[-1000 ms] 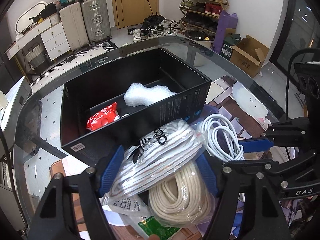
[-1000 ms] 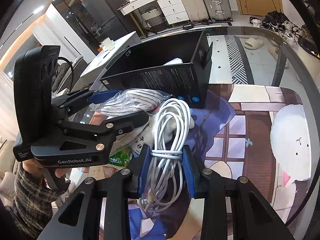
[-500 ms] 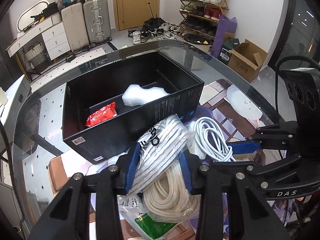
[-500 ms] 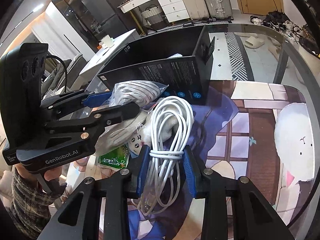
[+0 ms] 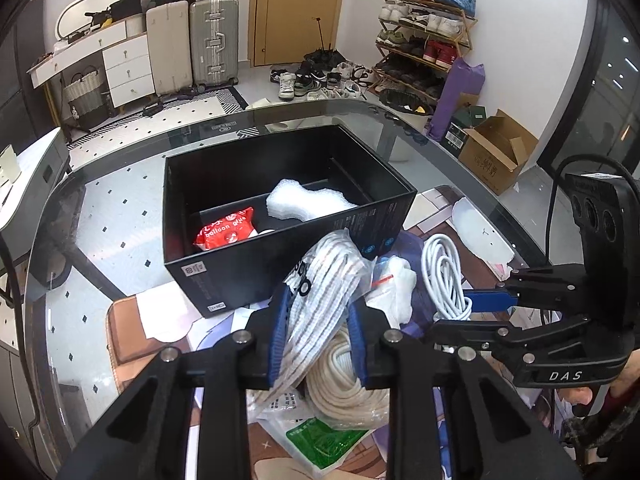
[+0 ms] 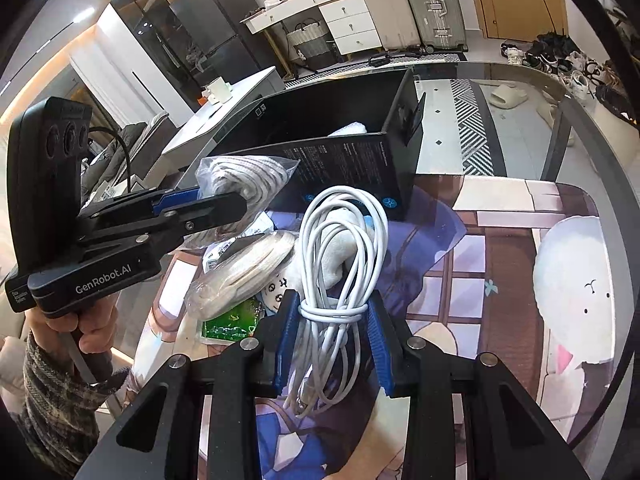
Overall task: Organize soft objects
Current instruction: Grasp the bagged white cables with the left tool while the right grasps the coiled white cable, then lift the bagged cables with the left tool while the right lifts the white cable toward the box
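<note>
My left gripper point(image 5: 318, 312) is shut on a clear bag of striped white rope point(image 5: 320, 284) and holds it lifted in front of the black box point(image 5: 256, 256); the bag also shows in the right wrist view point(image 6: 244, 176). My right gripper point(image 6: 332, 316) is shut on a coiled white cable point(image 6: 340, 240), which also shows in the left wrist view point(image 5: 444, 276). The box holds a red balloon glue packet point(image 5: 226, 230) and a white foam piece point(image 5: 308, 202). A cream rope coil in a bag point(image 5: 344, 384) lies under the left gripper.
A green-printed packet point(image 5: 324, 442) and a white soft toy point(image 6: 332, 256) lie on the printed mat point(image 6: 500, 264) on the glass table point(image 5: 100, 216). The box stands just beyond both grippers.
My left gripper closed on the striped rope bag and lifted it off the cream coil. My right gripper stayed shut on the white cable and rose slightly.
</note>
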`<state>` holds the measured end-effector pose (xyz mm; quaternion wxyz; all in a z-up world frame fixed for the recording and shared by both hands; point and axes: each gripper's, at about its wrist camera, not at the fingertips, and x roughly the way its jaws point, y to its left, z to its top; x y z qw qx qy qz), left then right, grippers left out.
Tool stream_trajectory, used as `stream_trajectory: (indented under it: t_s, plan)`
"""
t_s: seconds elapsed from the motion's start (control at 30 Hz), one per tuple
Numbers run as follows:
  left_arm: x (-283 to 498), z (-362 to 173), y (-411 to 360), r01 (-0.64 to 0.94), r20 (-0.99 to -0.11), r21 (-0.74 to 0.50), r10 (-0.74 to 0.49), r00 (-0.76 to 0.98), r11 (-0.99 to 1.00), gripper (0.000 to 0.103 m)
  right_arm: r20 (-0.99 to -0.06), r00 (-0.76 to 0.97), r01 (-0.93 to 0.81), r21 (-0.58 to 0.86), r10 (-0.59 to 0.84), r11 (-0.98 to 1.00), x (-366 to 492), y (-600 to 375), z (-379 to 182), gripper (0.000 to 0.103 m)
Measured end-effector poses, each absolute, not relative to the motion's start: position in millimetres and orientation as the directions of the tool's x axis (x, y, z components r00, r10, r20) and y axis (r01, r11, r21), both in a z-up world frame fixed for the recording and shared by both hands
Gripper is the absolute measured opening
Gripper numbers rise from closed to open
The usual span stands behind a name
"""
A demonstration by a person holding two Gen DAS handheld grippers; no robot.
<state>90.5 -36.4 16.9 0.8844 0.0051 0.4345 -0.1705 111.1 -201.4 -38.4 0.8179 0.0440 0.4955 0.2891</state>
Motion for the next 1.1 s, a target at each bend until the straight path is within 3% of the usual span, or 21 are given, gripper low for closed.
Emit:
stream_trajectory:
  t_s: [0.5,1.1]
  plan:
    - [73,36,-13,0.190,-0.730,-0.142,-0.232,0.643,0.972,0.025,-0.738,0.410,-0.483,0.323,0.536,0.814,106,-204,-7,0.033]
    - [58,51,-11,0.157,-0.712,-0.112,-0.189,0.677,0.981,0.025,-0.701,0.459,-0.508,0.297,0.546,0.809,105,-205,22,0.033]
